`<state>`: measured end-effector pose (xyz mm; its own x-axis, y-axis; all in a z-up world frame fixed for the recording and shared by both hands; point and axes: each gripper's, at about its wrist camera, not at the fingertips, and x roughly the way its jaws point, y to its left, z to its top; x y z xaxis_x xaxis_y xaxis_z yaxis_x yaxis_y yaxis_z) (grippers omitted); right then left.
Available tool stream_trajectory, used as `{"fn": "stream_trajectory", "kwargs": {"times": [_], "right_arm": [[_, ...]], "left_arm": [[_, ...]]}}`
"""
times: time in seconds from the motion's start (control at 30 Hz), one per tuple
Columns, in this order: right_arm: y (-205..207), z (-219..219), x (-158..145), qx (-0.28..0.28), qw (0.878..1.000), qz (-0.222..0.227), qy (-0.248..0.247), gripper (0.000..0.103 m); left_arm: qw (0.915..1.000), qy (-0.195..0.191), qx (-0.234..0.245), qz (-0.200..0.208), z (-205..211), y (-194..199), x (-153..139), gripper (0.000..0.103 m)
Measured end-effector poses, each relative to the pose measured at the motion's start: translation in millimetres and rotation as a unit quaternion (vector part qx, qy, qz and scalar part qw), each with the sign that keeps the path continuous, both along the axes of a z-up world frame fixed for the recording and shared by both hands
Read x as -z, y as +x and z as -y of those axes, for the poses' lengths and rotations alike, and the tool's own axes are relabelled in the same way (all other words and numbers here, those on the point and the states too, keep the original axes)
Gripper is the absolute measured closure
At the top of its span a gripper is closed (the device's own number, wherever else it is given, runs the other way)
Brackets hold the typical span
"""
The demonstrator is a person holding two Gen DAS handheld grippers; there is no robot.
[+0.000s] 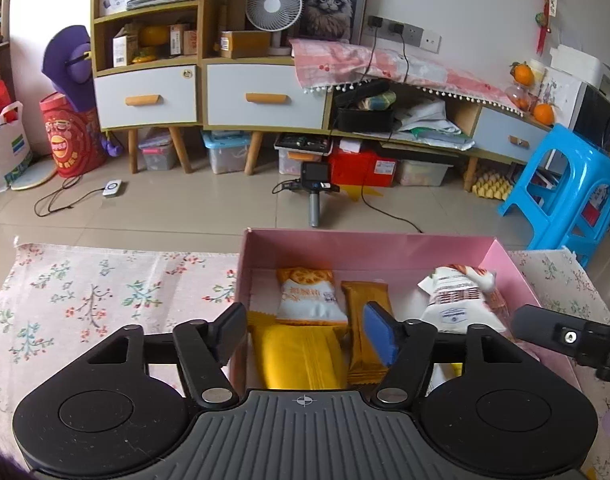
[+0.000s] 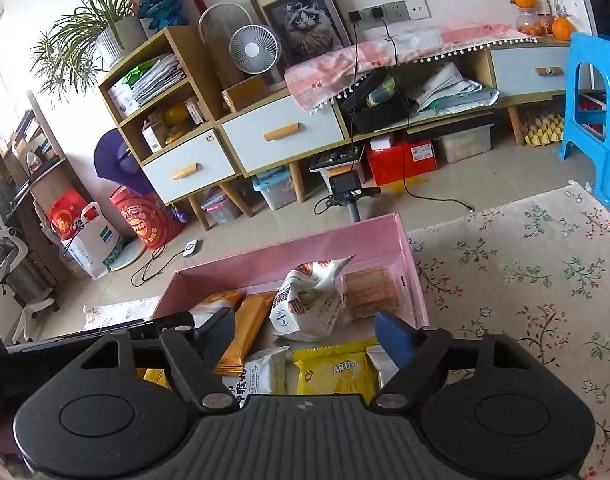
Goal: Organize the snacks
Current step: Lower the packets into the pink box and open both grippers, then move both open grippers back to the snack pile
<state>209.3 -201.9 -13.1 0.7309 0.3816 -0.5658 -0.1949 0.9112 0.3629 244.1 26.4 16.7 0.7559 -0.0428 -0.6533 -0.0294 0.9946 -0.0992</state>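
Observation:
A pink box [image 1: 365, 248] sits on a floral cloth and holds several snack packs. In the left wrist view it holds a yellow pack [image 1: 301, 356], a white-and-orange cracker bag [image 1: 307, 296], a brown bar [image 1: 365, 320] and a white bag [image 1: 457, 300]. My left gripper [image 1: 305, 330] is open and empty above the yellow pack. In the right wrist view the box [image 2: 305, 248] holds a white bag [image 2: 309, 300], a wafer pack [image 2: 371, 290], an orange bar [image 2: 247, 328] and a yellow ARD pack [image 2: 337, 368]. My right gripper [image 2: 305, 332] is open and empty over them.
The floral cloth [image 1: 105, 292] spreads left of the box and, in the right wrist view, right of it [image 2: 525, 280]. Beyond on the floor stand a small camera on a stick [image 1: 315, 188], cables, a cabinet [image 1: 245, 96] and a blue stool [image 1: 565, 192].

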Motion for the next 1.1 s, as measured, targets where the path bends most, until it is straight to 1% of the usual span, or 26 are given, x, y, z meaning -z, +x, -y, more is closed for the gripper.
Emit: {"fn": "stream_trajectory", "kwargs": {"times": [0.17,0.27,0.33,0.53,0.63,0.77,1.1], "right_arm": [[-9.6,3.4,-9.6,0.003,1.000,0.004,-0.003,0.026],[-17.9,4.1,-16.6,0.003,1.000,0.007,-0.006,0.023],[-22.7,4.1,-21.0,0.002,1.000,0.009,-0.011,0.022],[-38.3,6.3,-34.3,0.003,1.000,0.011,-0.020,0.020],[-47.3,6.2,-40.1,0.006,0.999,0.014,-0.028,0.014],[-60.5,4.8,-45.0,0.008,0.999,0.017,-0.041,0.012],[-93.8,-5.3,-42.7,0.000,0.997,0.011,-0.078,0.010]], "left_arm": [[1.0000,-0.004,-0.002,0.006,-5.2,-11.6,-11.8,0.031],[0.9999,-0.004,-0.001,0.009,-6.1,-21.0,-18.3,0.028],[1.0000,-0.002,-0.001,0.010,-5.9,-27.6,-22.2,0.024],[0.9999,0.003,0.003,0.013,-6.9,-48.1,-32.0,0.020],[0.9999,0.002,0.005,0.014,-9.6,-61.3,-33.3,0.016],[0.9999,0.002,0.007,0.009,-13.3,-78.3,-31.4,0.014],[0.9998,0.008,0.015,-0.010,-24.2,-124.0,-20.8,0.007]]}}
